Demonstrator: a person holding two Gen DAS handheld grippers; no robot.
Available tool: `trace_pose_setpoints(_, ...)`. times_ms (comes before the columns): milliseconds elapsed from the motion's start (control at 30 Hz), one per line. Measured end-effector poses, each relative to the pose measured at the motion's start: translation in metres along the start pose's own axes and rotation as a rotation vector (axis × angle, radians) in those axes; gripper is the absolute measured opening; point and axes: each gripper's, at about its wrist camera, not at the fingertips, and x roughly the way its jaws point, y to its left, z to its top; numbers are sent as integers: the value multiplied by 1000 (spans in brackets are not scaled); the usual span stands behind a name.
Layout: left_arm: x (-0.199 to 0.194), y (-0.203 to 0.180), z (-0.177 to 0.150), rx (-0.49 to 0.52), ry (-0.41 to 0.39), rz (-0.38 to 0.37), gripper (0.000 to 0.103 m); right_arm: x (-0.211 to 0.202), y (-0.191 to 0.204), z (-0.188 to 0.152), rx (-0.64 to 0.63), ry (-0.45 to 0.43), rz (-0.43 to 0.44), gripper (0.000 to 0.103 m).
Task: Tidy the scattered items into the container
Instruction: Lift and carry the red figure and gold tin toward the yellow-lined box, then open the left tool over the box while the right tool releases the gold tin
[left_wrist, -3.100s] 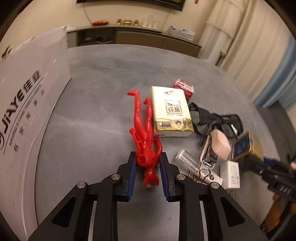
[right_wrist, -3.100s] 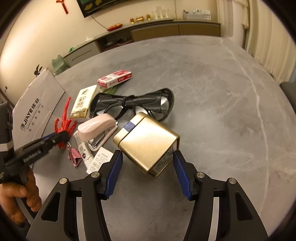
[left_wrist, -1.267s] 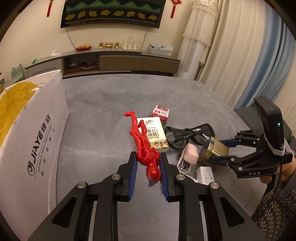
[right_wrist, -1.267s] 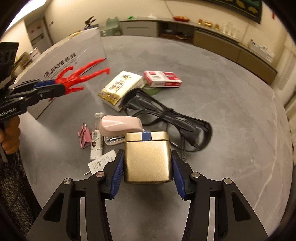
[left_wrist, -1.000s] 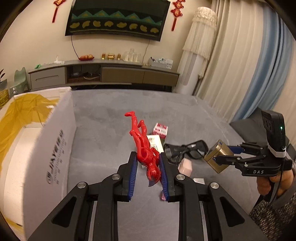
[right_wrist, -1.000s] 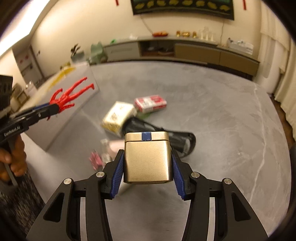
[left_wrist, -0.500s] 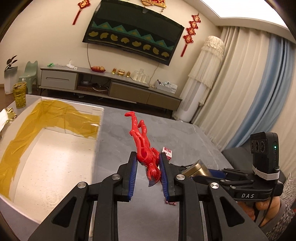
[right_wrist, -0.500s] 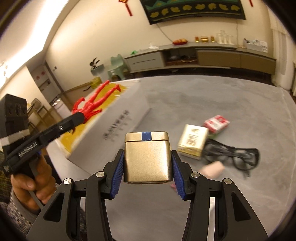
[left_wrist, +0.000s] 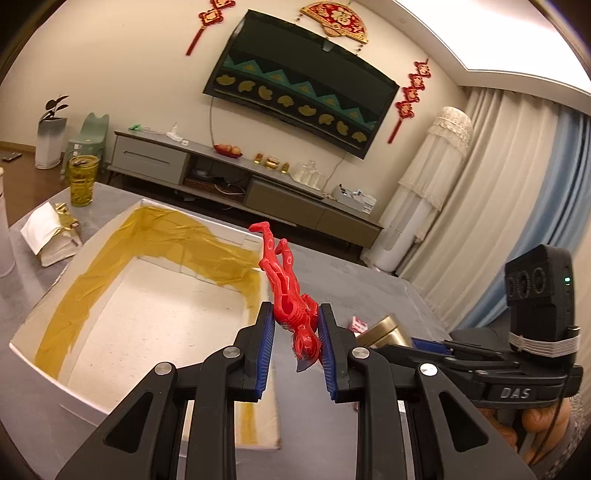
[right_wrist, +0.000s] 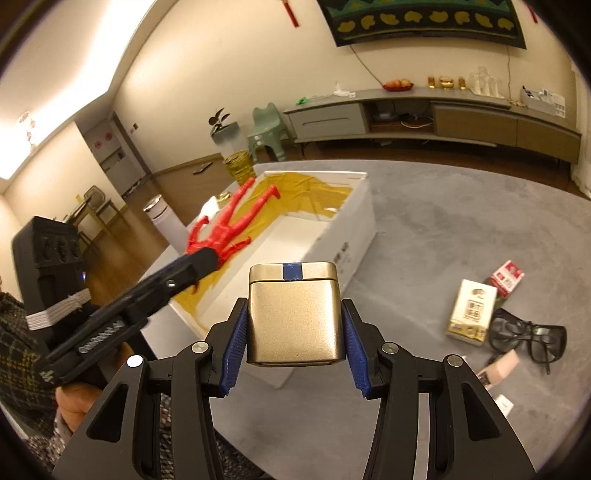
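Note:
My left gripper (left_wrist: 295, 332) is shut on a red plastic figure (left_wrist: 284, 288), held in the air by its chest with the legs pointing away. The figure (right_wrist: 225, 229) hangs over the near right corner of the open white box (left_wrist: 33, 328) lined with yellow film. My right gripper (right_wrist: 291, 332) is shut on a gold tin (right_wrist: 293, 317) with a blue tape strip, raised above the grey table just right of the white box (right_wrist: 354, 236). In the left wrist view the gold tin (left_wrist: 386, 326) shows partly behind my right finger.
Left on the grey table (right_wrist: 443, 206) are a tissue pack (right_wrist: 471, 310), a red-and-white small box (right_wrist: 508, 277), black glasses (right_wrist: 528, 339) and a pink stapler (right_wrist: 498, 363). A gold glass (left_wrist: 83, 179) and a torn white packet (left_wrist: 50, 229) lie beyond the white box.
Both grippers have lifted their loads off the table and swung left toward the white box. The figure now hangs over the box's corner and the tin is beside its right wall.

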Motion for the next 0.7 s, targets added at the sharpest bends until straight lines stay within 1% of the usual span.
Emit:
trace_pose_setpoints(267, -6, 29, 5, -57, 1, 35, 25, 23, 32, 19, -58, 13, -3, 51)
trace_pose_setpoints(433, -5, 58, 8, -106, 21, 101, 25, 48, 52, 26, -99, 43, 4, 51)
trace_pose_setpoints(500, -6, 67, 8, -108, 28, 137, 25, 59, 58, 27, -114, 60, 3, 51)
trace_pose_setpoints(700, -5, 84, 6, -101, 58, 199, 25, 89, 70, 21, -146, 105, -7, 51)
